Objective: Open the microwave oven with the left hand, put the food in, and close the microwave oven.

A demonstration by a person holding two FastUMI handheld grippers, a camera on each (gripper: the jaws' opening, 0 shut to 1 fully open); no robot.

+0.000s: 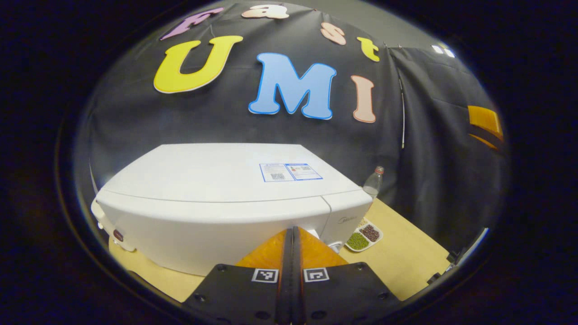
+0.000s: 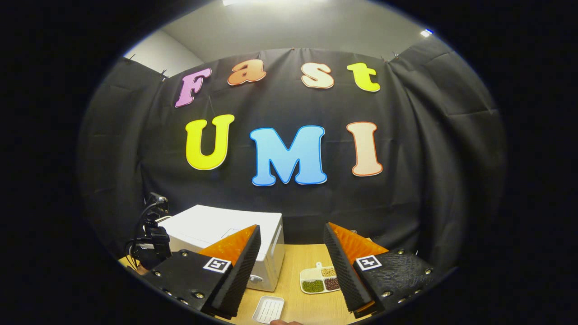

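Note:
The white microwave oven (image 1: 226, 194) stands on the wooden table with its door closed. My left gripper (image 1: 292, 234) is shut with nothing between its fingers, hovering just in front of and above the oven's front. A divided plate (image 1: 365, 237) of green, brown and pale beans lies on the table to the oven's right. In the right gripper view, my right gripper (image 2: 291, 227) is open and empty, held high over the table. Below it lie the divided plate (image 2: 320, 280) and a small white ribbed tray (image 2: 268, 309), with the microwave oven (image 2: 216, 225) at the left.
A clear plastic bottle (image 1: 374, 183) stands behind the oven's right corner. The wooden table (image 1: 406, 253) extends to the right of the plate. The left gripper's body with its cable (image 2: 151, 239) shows beside the oven in the right gripper view.

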